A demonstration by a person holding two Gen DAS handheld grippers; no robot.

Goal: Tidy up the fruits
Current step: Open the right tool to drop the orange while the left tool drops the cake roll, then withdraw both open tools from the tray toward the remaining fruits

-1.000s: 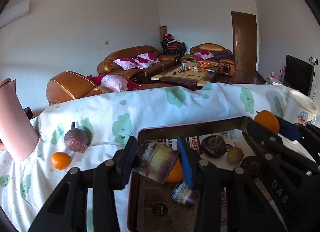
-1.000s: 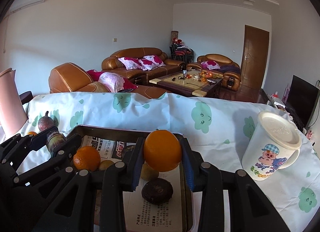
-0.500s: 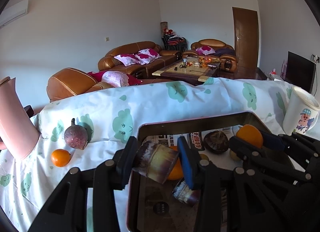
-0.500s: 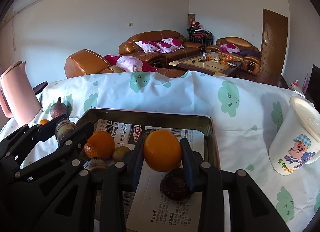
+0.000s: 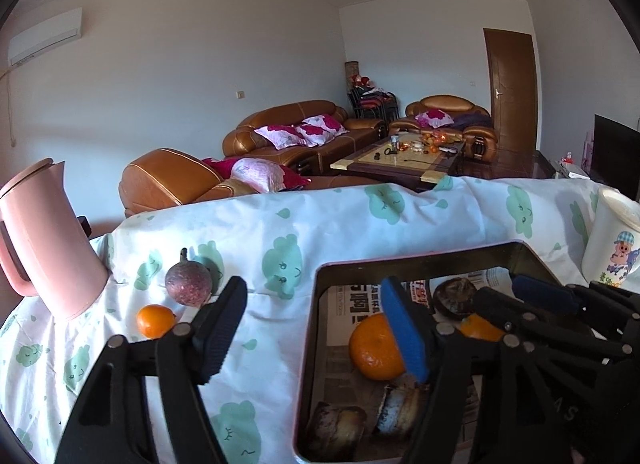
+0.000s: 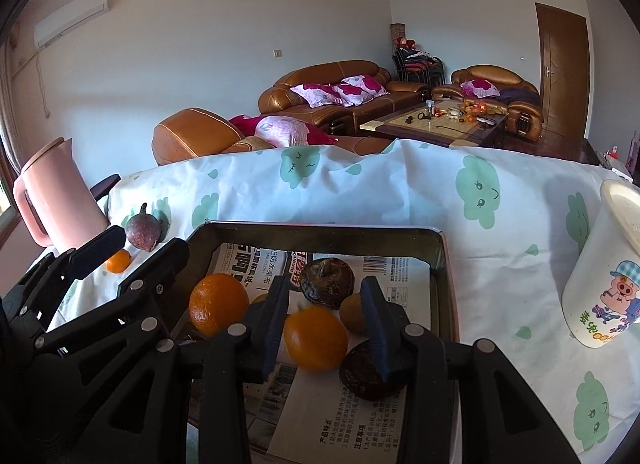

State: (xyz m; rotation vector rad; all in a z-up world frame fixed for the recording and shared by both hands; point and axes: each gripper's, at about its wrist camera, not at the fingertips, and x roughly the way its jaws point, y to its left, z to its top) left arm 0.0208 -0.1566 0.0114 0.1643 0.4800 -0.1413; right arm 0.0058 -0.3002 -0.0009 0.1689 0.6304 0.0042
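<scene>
My left gripper hangs over the near left rim of the dark tray, jaws opening with nothing between them. Under its right finger two brown stubby chunks lie on the tray's newspaper beside an orange. My right gripper is low in the tray, its jaws opening around another orange, which rests on the paper with a gap at the right pad. A purple passion fruit and a small orange sit on the cloth left of the tray.
A pink jug stands at the table's far left and a white cartoon mug at the right. The tray also holds two dark round fruits and a brownish one. Sofas and a coffee table lie beyond the far edge.
The left jaws have spread and the brown chunk they held now lies in the tray. The right gripper has sunk into the tray and loosened from its orange.
</scene>
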